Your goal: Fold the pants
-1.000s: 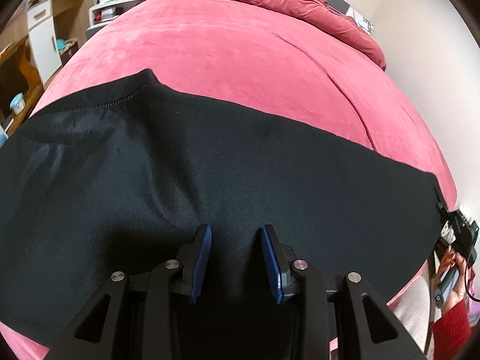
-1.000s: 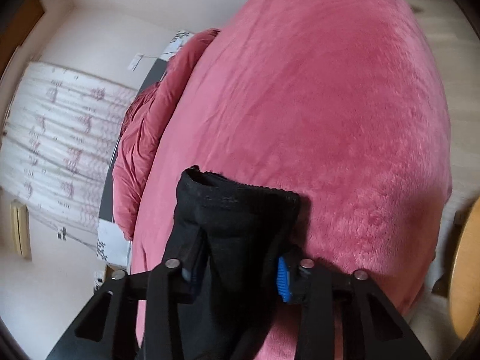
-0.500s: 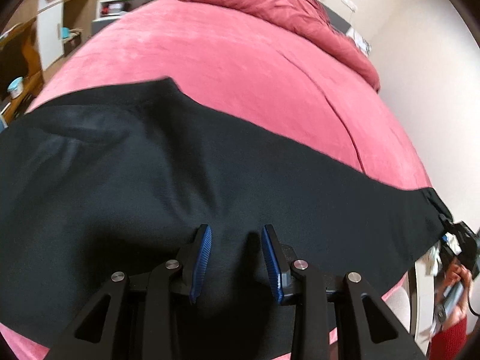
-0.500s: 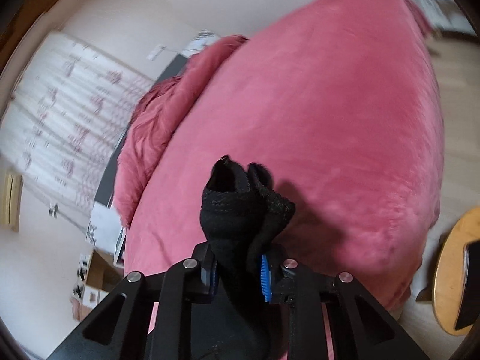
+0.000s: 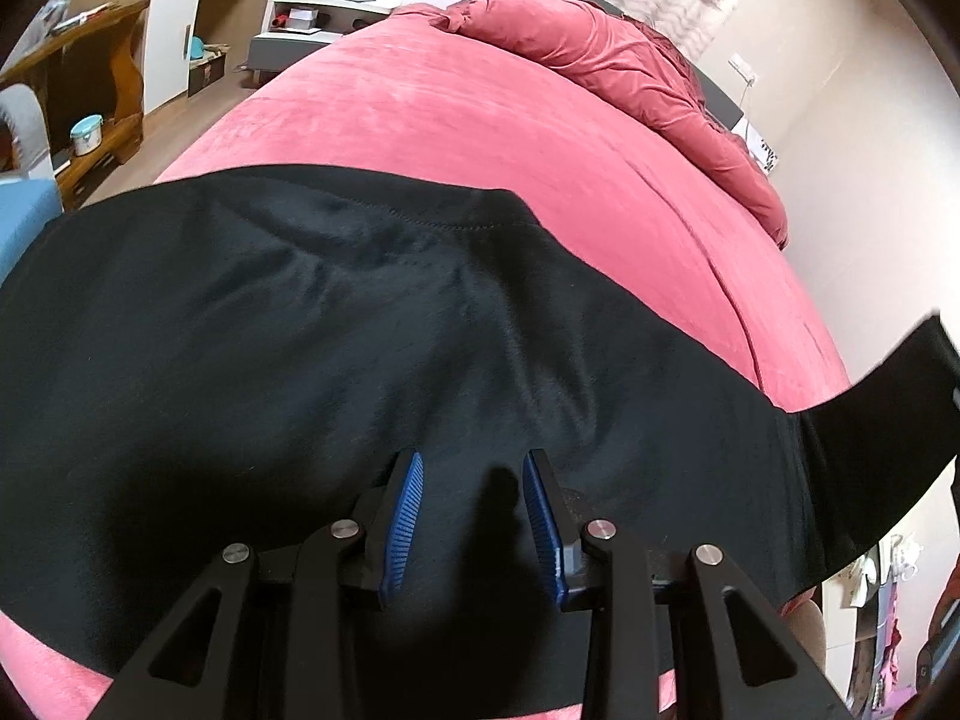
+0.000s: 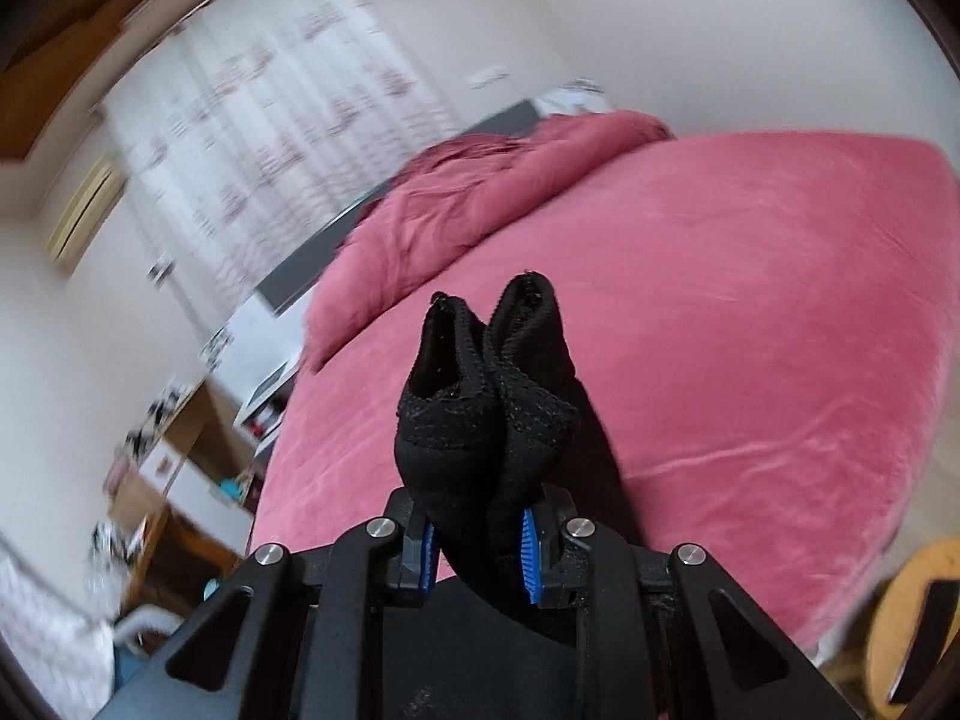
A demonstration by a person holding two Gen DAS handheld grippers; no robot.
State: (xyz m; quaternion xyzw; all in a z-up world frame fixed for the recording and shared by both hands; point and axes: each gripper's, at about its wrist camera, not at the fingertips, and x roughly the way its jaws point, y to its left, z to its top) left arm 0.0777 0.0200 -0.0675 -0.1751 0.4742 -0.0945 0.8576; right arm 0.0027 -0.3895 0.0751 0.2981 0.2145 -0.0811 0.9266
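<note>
Black pants (image 5: 336,360) lie spread across the pink bed (image 5: 480,120). My left gripper (image 5: 471,516) hovers low over the middle of the cloth, open and empty, blue pads apart. At the right edge of the left wrist view one end of the pants (image 5: 888,414) is lifted off the bed. My right gripper (image 6: 477,549) is shut on that bunched end, the hems (image 6: 486,396) sticking up between the fingers, raised above the bed (image 6: 720,330).
A crumpled pink duvet (image 5: 600,54) lies at the head of the bed. A wooden desk and white cabinet (image 5: 150,30) stand to the left. A wooden stool (image 6: 918,618) stands by the bed's corner. White curtains (image 6: 270,120) hang behind.
My right gripper closed on the pants' end and lifted it up off the bed, tilting upward. The left gripper stayed open above the cloth; its view shifted left and the end rose at right.
</note>
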